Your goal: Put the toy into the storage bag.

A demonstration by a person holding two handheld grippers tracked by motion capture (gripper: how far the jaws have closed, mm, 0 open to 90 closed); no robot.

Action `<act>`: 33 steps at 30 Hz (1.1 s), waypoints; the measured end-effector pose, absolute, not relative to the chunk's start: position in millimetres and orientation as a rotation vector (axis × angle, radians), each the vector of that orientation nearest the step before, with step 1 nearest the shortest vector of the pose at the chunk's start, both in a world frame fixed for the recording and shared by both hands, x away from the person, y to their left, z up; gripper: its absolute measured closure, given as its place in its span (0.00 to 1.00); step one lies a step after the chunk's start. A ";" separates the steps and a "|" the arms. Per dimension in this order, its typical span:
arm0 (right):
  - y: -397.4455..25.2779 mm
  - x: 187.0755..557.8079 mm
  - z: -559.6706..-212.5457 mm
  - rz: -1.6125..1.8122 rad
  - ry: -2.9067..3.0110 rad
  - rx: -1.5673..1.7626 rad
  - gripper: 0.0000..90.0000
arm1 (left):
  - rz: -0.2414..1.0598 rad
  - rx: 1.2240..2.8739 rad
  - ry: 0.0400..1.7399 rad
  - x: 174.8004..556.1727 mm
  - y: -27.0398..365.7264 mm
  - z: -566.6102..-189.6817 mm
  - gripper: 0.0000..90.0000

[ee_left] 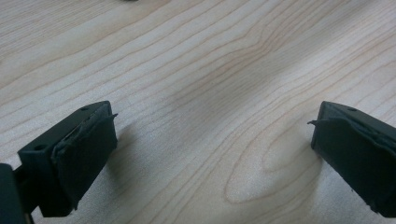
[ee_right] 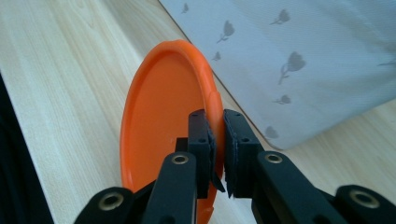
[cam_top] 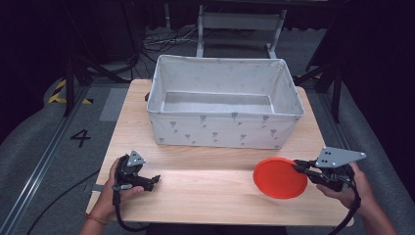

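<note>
An orange plate (cam_top: 279, 177) lies over the wooden table (cam_top: 205, 186) at the front right. My right gripper (cam_top: 299, 166) is shut on the plate's right rim. In the right gripper view the two black jaws pinch the orange plate (ee_right: 159, 121) by its edge, and my right gripper (ee_right: 216, 126) holds it tilted. My left gripper (cam_top: 155, 179) rests low at the front left, held in a hand. Seen from the left gripper view, my left gripper (ee_left: 210, 135) stands open with bare wood between its fingers (ee_left: 84, 149).
A grey fabric bin (cam_top: 222, 132) with a flower print stands across the back half of the table; its inside looks bare. Its printed wall (ee_right: 299, 56) rises close behind the plate. Cables trail from both grippers toward the front edge.
</note>
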State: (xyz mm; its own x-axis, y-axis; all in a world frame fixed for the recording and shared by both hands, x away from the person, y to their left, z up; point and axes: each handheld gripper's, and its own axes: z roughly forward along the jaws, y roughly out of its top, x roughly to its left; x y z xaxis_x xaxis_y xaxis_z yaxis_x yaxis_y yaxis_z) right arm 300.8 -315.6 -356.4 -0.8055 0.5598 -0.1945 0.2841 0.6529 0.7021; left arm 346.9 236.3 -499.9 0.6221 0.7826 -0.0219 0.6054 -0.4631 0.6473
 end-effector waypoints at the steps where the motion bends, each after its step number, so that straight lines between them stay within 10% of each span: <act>1: -316.0 300.6 -354.2 0.949 2.474 0.666 0.92 | 0.370 2.223 1.084 346.9 236.3 -499.9 0.01; 33: -356.4 295.7 -254.9 0.970 2.290 0.699 0.92 | 0.373 2.222 1.088 346.6 236.4 -499.8 0.01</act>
State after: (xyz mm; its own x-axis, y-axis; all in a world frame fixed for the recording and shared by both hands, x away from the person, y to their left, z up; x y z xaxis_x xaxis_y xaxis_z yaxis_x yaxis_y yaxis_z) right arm 295.7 -356.4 -254.9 -0.7132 0.6420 -0.2814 0.2444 0.6040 0.7586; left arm 346.6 236.4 -499.8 0.6191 0.7850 -0.0206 0.6071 -0.4618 0.6467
